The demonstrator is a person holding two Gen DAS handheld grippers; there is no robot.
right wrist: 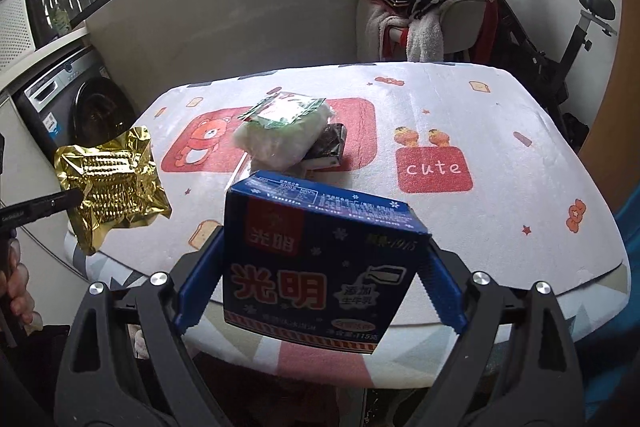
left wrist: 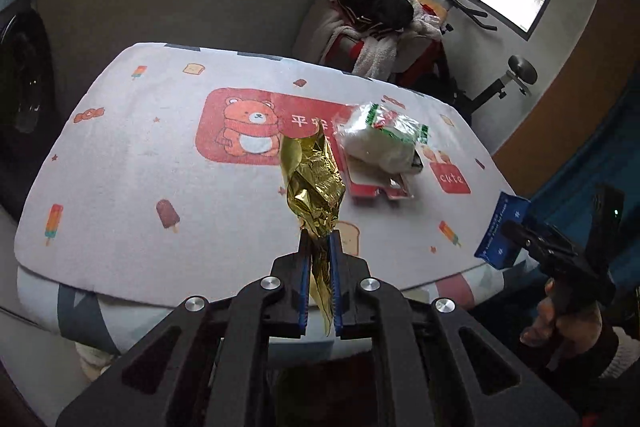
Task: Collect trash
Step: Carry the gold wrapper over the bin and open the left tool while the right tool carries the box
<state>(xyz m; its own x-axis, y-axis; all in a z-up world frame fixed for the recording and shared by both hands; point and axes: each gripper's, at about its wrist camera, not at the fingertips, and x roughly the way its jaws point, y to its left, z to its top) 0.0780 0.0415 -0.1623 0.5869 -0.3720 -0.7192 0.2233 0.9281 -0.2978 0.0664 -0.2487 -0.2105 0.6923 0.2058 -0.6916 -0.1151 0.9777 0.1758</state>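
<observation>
Left gripper [left wrist: 320,239] clamped on crumpled gold foil wrapper [left wrist: 314,183], held in air above near edge of counter [left wrist: 120,147]. Right gripper [right wrist: 322,255] clamped on blue carton [right wrist: 320,259], pads [right wrist: 196,291] on its two sides, carton in air over near edge. White plastic bag [right wrist: 284,135] lies mid-counter on bear-print cloth, resting on red flat package [left wrist: 376,183], dark wrapper [right wrist: 330,145] touching it. Clothes-piled chair [right wrist: 420,15] beyond far edge.
</observation>
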